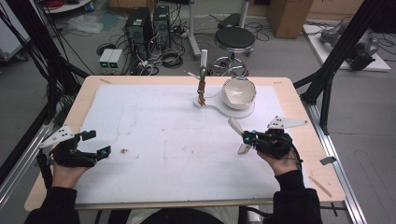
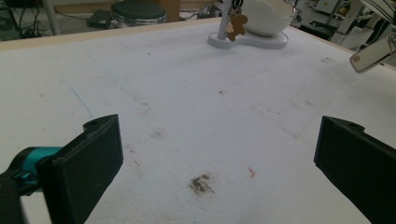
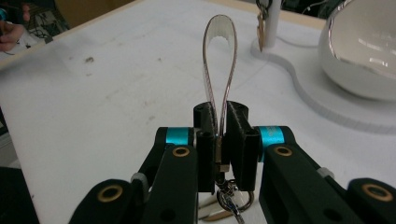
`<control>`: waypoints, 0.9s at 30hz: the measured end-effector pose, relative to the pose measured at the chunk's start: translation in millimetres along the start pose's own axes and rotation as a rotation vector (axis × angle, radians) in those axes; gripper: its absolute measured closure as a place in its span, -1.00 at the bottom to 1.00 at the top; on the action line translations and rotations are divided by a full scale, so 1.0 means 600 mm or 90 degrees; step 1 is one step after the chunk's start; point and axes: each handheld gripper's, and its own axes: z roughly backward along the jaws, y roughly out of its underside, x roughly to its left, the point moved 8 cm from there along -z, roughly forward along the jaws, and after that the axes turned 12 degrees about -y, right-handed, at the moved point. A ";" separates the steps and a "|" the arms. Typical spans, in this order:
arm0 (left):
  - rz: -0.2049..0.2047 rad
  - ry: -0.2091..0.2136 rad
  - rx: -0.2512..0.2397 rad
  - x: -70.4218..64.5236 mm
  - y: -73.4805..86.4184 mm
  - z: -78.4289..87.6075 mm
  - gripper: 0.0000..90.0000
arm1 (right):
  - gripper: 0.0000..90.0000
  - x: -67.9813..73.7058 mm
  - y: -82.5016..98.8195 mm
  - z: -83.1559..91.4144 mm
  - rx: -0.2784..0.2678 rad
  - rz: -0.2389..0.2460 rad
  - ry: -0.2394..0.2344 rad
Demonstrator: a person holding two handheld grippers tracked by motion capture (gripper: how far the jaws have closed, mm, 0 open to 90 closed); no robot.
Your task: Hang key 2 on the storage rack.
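I see a clear strap loop [image 3: 219,60] pinched at its lower end between the jaws of my right hand-held gripper [image 3: 220,140], which is clenched on it; the loop rises upright from the jaws, and a small metal clasp and ring [image 3: 229,198] hang below them. From the high view the same right hand-held gripper [image 1: 247,138] sits over the right part of the tabletop [image 1: 93,84], with the loop [image 1: 236,126] sticking out toward the middle, above the white sheet [image 1: 163,135]. Beyond it, near the far edge, I make out a white flat base [image 1: 219,108] carrying a white bowl [image 1: 239,92] and a thin upright post [image 1: 203,58], from which a small brown gingerbread-figure charm [image 1: 201,95] hangs; in the left gripper view that charm [image 2: 236,24] dangles beside the post, just in front of the bowl [image 2: 266,16]. My left hand-held gripper [image 1: 95,144] rests at the left side of the sheet, well apart from the other, its jaws spread wide and released with nothing between them. A small dark smudge [image 2: 201,183] marks the sheet between those jaws.
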 end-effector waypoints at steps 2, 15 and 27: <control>-0.001 0.001 -0.008 0.000 -0.008 0.002 -0.96 | 0.83 0.006 -0.018 -0.005 -0.005 0.012 -0.006; 0.035 0.030 -0.056 -0.003 -0.053 0.010 -0.96 | 0.83 0.047 -0.091 -0.048 -0.022 0.060 -0.047; 0.033 0.029 -0.051 -0.004 -0.060 0.000 -0.96 | 0.83 0.076 -0.134 -0.108 -0.025 0.075 -0.088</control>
